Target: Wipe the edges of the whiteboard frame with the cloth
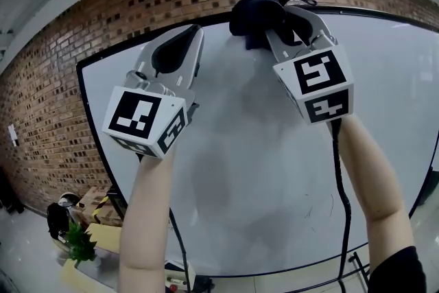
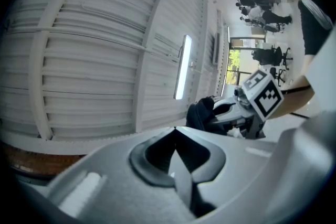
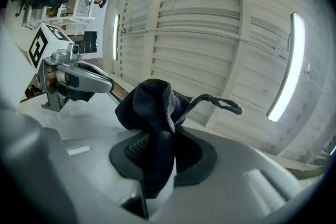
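The whiteboard (image 1: 274,168) hangs on a brick wall, edged by a thin black frame (image 1: 92,127). My right gripper (image 1: 272,18) is shut on a bunched black cloth (image 1: 255,16), and the cloth rests against the top edge of the frame. In the right gripper view the cloth (image 3: 152,113) bulges out between the two jaws, with a loose loop hanging to the right. My left gripper (image 1: 195,32) is held up just left of it, near the top frame edge. Its jaws meet at the tip (image 2: 175,131) with nothing between them. The cloth (image 2: 199,113) also shows in the left gripper view.
A brick wall (image 1: 41,106) surrounds the board. At lower left stand a green plant (image 1: 79,243) and a cluttered table (image 1: 96,206). A black cable (image 1: 339,182) hangs from the right gripper. Overhead runs a white ribbed ceiling (image 3: 210,34) with strip lights (image 3: 286,68).
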A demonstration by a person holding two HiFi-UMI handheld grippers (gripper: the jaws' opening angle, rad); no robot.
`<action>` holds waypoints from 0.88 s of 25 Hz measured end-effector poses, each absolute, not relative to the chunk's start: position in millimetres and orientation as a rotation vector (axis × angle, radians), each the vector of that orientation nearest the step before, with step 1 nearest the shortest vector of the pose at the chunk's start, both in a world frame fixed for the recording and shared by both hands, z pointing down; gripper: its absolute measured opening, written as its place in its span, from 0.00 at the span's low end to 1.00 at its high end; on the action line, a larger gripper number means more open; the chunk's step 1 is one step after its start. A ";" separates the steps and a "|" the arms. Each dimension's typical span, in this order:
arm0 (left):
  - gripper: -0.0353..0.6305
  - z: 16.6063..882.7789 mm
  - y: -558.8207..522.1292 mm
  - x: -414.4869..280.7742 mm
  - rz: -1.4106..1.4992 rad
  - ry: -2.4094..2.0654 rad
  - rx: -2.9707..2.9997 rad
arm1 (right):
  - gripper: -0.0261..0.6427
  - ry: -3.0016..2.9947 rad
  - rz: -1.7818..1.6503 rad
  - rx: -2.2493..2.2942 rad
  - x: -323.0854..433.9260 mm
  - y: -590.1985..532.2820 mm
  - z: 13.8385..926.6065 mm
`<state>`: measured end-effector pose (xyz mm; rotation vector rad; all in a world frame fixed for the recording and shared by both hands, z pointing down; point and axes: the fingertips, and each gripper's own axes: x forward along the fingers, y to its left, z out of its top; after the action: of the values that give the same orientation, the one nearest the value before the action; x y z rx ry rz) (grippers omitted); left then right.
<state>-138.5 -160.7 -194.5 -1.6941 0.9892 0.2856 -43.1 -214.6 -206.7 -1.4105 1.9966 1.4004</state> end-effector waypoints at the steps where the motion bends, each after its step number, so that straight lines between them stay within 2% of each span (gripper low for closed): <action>1: 0.06 -194.5 -161.0 -130.7 0.280 0.993 -1.695 | 0.16 2.006 1.396 -1.407 -37.9 -215.8 -205.1; 10: 0.06 -187.6 -177.3 -100.2 0.214 1.080 -1.700 | 0.16 2.032 1.371 -1.413 3.3 -221.5 -198.9; 22: 0.06 -190.8 -192.0 -89.3 0.219 0.990 -1.738 | 0.16 1.977 1.364 -1.478 3.8 -227.1 -202.2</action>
<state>-89.3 -192.0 -190.8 -1.7376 0.9897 0.2189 3.8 -227.1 -202.2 -1.4779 1.9767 1.3635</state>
